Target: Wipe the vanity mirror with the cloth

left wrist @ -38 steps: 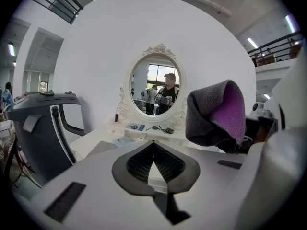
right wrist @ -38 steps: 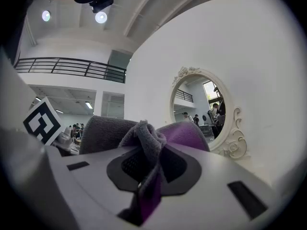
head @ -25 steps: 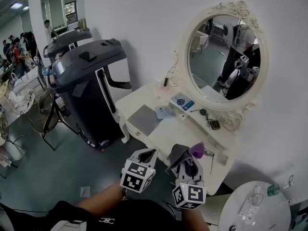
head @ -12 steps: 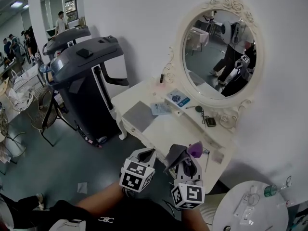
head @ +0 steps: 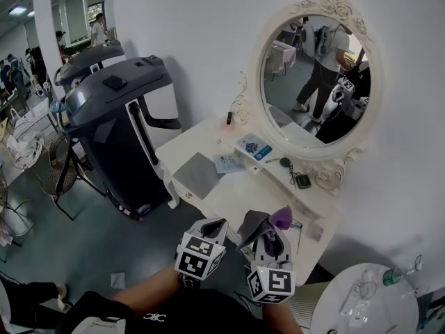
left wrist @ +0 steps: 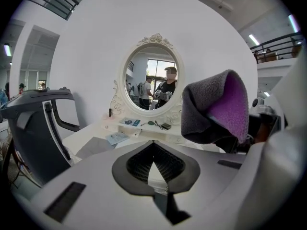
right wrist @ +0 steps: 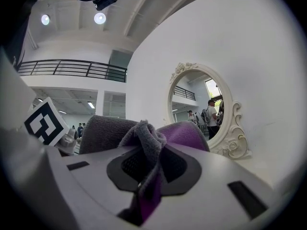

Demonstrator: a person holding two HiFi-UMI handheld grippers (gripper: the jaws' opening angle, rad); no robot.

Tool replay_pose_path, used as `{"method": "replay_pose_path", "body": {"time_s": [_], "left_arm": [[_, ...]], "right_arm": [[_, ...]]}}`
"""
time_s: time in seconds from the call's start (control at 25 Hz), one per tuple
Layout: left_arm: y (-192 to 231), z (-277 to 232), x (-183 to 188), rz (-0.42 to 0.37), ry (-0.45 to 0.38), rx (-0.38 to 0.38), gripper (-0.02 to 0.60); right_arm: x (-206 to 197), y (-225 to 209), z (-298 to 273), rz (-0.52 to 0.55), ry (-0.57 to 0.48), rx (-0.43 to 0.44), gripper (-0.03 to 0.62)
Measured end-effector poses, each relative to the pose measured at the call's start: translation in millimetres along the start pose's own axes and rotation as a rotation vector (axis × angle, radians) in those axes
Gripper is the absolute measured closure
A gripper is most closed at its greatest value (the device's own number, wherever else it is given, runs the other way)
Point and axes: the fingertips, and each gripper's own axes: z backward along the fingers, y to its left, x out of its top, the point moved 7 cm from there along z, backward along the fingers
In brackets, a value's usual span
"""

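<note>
Right gripper is clamped on the grey-and-purple fleece cloth. In the right gripper view the jaws are pinched onto a bunched fold of it, and the rest stands up above the tips. Left gripper holds nothing: its jaws meet at the tips, and only the table shows through the slit behind them. The oval vanity mirror in a white ornate frame hangs on the far wall above the white vanity table, with its long axis roughly upright. From the right gripper the glass lies ahead, higher and somewhat to the right, well apart, with the depth of the tabletop between them. Both grippers sit side by side at the near edge of the table, held low in front of the body, forearms drawn in, jaws pointing forward. The right one is on the mirror's side and is marginally the nearer. Judgement: wiping has not begun, since the cloth is nowhere near the glass. The next move calls for the right arm to reach forward and upward across the table, cloth face leading. Small items on the far shelf under the mirror lie below that path.
</note>
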Motion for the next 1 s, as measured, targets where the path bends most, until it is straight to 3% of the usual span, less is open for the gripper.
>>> {"method": "replay_pose_path", "body": {"time_s": [0.24,0.6,1.0], "left_arm": [[35.7,-39.5,28.4,-0.029,-0.019,-0.077,0.583],[108.5,-82.8,67.9,-0.069,-0.048,-0.113,0.583],[186.4,-108.9,85.6,-0.053,-0.030,-0.147,0.582]], "right_arm": [[10.7,-1.4,-46.6,0.031,-0.007,-0.061,0.543],[15.7,2.6,-128.7,0.022,-0.021,-0.141,0.543],[16.9,27.2,-197.0,0.039,-0.008,-0.192,0.543]]}}
